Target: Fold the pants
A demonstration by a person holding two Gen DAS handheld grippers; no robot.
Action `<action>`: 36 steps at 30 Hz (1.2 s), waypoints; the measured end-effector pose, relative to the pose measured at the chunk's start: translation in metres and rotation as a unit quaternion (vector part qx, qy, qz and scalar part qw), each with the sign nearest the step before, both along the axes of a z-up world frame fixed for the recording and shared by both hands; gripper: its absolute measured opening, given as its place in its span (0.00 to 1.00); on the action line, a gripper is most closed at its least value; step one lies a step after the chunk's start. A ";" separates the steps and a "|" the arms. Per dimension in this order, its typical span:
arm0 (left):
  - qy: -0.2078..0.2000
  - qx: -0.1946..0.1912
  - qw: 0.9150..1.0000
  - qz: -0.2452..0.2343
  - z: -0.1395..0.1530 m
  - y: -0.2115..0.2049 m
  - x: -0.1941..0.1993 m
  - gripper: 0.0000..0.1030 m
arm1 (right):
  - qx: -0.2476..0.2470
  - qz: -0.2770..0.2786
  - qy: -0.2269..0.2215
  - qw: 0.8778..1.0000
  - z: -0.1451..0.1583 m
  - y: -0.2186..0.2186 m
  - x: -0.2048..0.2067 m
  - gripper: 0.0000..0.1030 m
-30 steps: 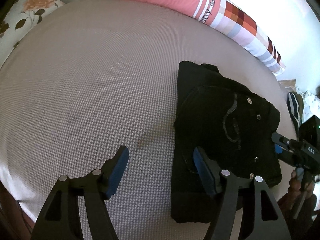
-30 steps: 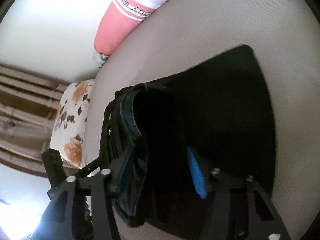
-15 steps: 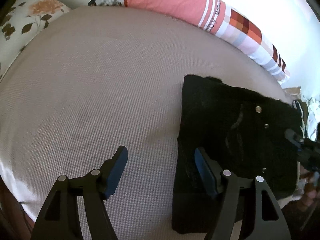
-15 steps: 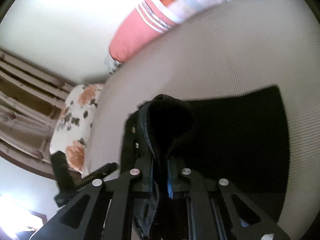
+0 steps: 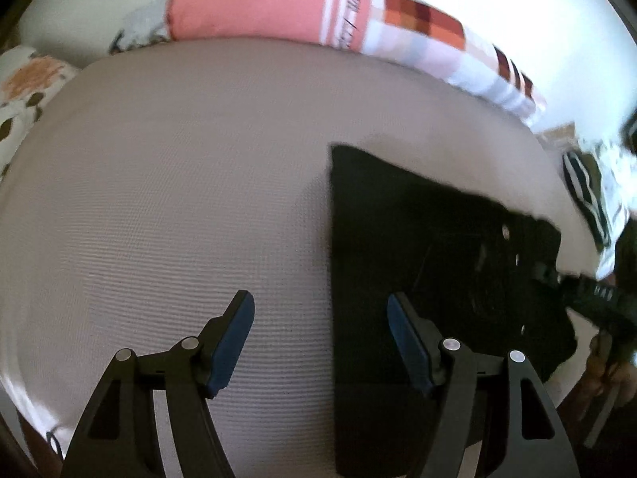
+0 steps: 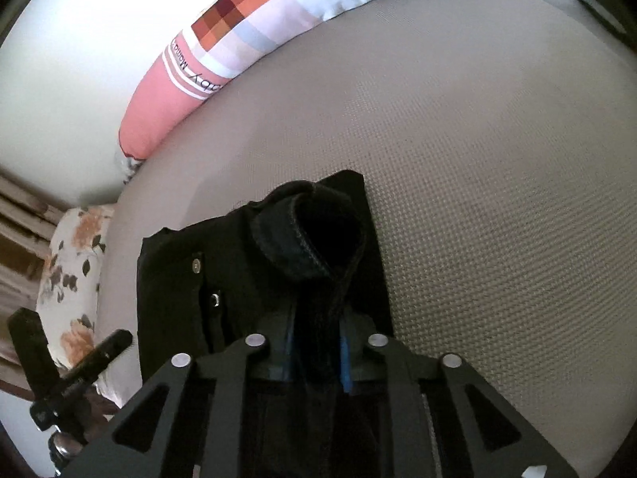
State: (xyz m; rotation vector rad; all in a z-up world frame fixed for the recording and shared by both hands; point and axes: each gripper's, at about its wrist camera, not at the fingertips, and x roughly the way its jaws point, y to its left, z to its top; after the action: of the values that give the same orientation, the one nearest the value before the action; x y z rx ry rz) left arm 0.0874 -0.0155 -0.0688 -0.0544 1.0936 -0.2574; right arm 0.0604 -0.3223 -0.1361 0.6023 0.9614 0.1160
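Observation:
The black pants [image 5: 430, 263] lie folded on the grey-beige bed at the right of the left wrist view. My left gripper [image 5: 320, 338] is open and empty, its right finger over the pants' left edge, its left finger over bare sheet. My right gripper [image 6: 316, 352] is shut on a bunched fold of the pants [image 6: 310, 239], near the waistband with its metal buttons. The right gripper also shows at the pants' right edge in the left wrist view [image 5: 589, 294].
A long pink, white and checked bolster [image 5: 318, 12] lies along the far edge by the white wall. A floral pillow [image 6: 71, 279] sits at the left end of the bed. Striped clothes [image 5: 593, 199] lie beyond the right edge of the bed [image 5: 159, 199].
My right gripper closed on the pants' edge and lifted a fold of it. The left gripper stayed open and drew back slightly, so the pants sit further right in its view.

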 end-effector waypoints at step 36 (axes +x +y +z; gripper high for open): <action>0.007 0.019 0.999 -0.045 -0.021 -0.017 -0.041 0.68 | -0.009 0.011 0.014 1.000 0.020 0.011 -0.074 0.27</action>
State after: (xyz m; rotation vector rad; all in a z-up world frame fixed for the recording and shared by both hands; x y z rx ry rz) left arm 0.0460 -0.0320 -0.0895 0.0277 1.1153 -0.3163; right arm -0.0133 -0.3115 -0.1163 0.5792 0.9961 0.1183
